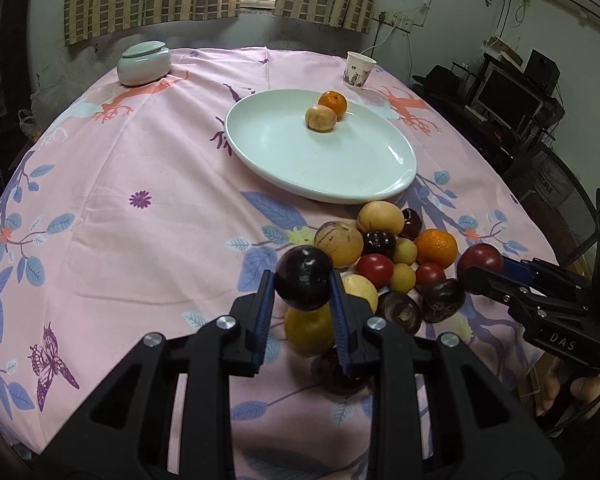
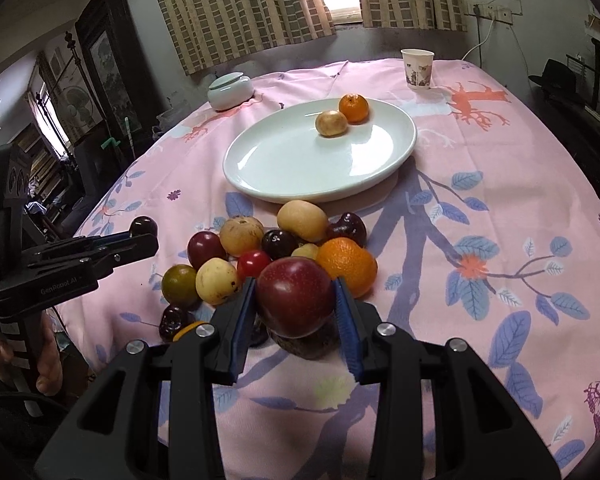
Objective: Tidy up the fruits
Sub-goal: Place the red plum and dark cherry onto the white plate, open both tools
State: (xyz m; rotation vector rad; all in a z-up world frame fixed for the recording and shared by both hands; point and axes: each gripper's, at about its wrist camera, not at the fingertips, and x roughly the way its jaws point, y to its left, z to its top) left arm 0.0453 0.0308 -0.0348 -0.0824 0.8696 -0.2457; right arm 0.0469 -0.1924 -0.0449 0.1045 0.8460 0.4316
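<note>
A dark purple plum [image 1: 303, 278] is pinched in the left tongs [image 1: 302, 286], and a red plum [image 2: 295, 297] in the right tongs [image 2: 296, 300], both above the fruit pile [image 1: 384, 256] near the tabletop's [image 1: 140, 160] near edge. Beyond, toward the middle, the white plate [image 1: 284, 160] holds an orange [image 1: 333, 103] and a tan fruit [image 1: 320, 118].
</note>
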